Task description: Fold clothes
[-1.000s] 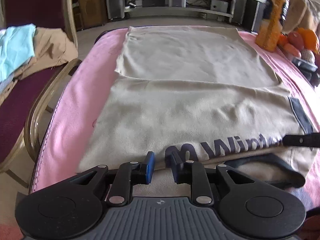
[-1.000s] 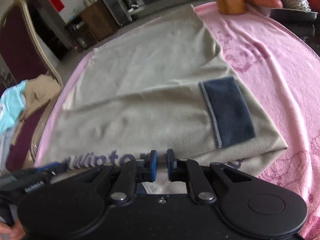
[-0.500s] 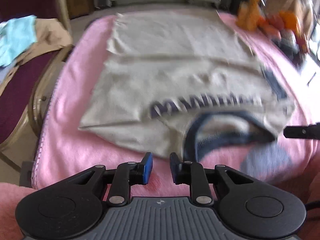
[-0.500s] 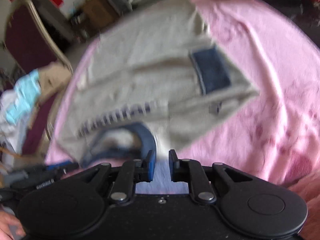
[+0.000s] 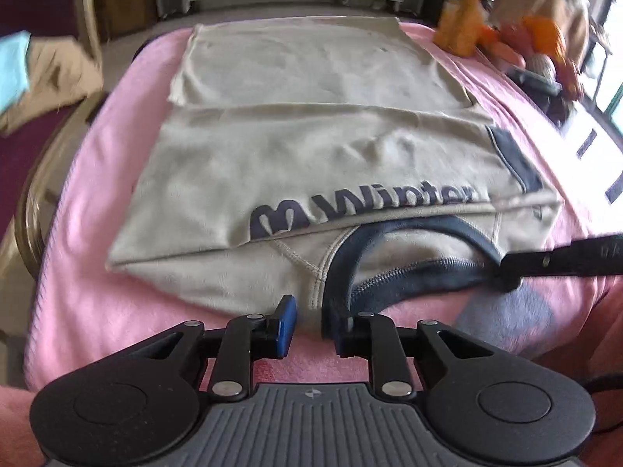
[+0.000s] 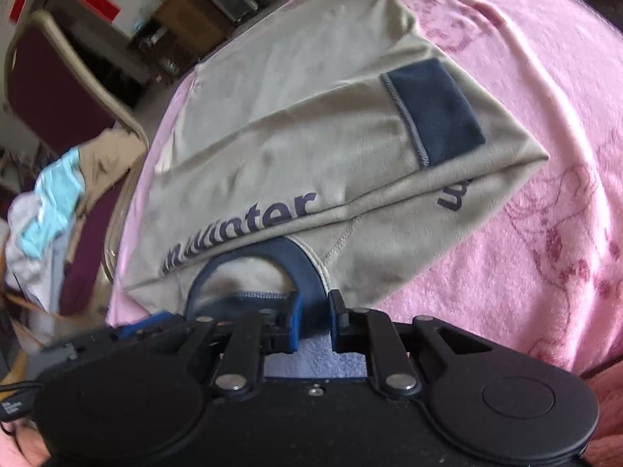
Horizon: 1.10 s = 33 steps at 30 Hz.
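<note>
Sweatshirt is lying flat on the pink blanket over the bench, folded across so the "Winter" print sits right on the fold edge, with the navy collar poking out on the near side. Left hand-held gripper hovers just short of the near hem, jaws a little apart and nothing pinched between them; the collar's end sits right by its right-side finger. Right hand-held gripper is at the collar too, jaws slightly parted, and I can't tell if the collar edge is actually pinched or just lying in front of them. Off its right side there's lots of bare blanket. Past the left one's left side the blanket edge drops off to a chair piled with clothes. Far right corner is crowded with a juice bottle and fruit.
</note>
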Available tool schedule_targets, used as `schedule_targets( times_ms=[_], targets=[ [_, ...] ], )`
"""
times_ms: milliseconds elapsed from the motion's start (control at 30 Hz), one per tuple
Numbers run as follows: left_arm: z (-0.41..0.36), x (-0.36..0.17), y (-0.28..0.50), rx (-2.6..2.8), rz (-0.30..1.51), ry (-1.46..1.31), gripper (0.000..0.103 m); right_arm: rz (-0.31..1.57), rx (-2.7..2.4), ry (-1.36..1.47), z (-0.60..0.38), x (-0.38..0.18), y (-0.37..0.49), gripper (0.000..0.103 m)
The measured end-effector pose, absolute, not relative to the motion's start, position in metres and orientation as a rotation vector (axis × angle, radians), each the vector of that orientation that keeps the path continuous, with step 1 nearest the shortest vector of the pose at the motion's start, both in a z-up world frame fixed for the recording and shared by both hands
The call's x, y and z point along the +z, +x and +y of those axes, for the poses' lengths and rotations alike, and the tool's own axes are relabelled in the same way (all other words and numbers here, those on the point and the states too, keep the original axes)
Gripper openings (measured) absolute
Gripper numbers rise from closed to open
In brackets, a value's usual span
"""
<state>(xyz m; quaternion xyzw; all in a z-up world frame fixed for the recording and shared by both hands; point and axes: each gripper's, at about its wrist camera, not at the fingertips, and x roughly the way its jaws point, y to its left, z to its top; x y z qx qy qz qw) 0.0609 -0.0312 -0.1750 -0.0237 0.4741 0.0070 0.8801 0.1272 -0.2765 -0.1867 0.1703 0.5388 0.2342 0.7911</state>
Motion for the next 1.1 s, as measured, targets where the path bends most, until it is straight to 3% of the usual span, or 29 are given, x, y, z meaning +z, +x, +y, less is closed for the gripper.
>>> schedule_targets(
  times_ms=[67,233,333,433,667,700,733,767,1000,1100],
  targets=[
    [-0.02,-0.169,0.059,0.044,0.967,-0.082,0.028,1.138,0.507,0.356,-0.278,-0.181,0.123,0.014],
    [0.035,-0.151,0.066,0.249,0.911,-0.204,0.027,0.996,0.396,0.405,-0.305,-0.163,0.129,0.014],
    [0.071,-0.148,0.085,0.395,0.938,-0.228,0.015,0.923,0.265,0.471,-0.326,-0.156,0.146,0.014],
    [0.092,-0.151,0.103,0.392,0.962,-0.318,0.015,0.881,0.159,0.584,-0.351,-0.159,0.168,0.014],
    [0.07,-0.173,0.114,0.385,1.022,-0.236,0.02,1.039,0.207,0.834,-0.361,-0.205,0.2,0.014],
    [0.068,-0.174,0.113,0.396,1.025,-0.211,0.02,1.057,0.186,0.845,-0.363,-0.209,0.201,0.012],
    [0.066,-0.174,0.112,0.409,1.028,-0.196,0.026,1.075,0.166,0.856,-0.364,-0.214,0.202,0.001],
    [0.067,-0.175,0.11,0.42,1.028,-0.189,0.032,1.088,0.141,0.865,-0.366,-0.218,0.203,0.0],
    [0.074,-0.175,0.106,0.443,1.036,-0.203,0.035,0.949,-0.186,0.806,-0.4,-0.203,0.18,0.007],
    [0.07,-0.171,0.105,0.449,1.02,-0.186,0.031,0.897,-0.151,0.772,-0.399,-0.195,0.18,0.007]
  ],
)
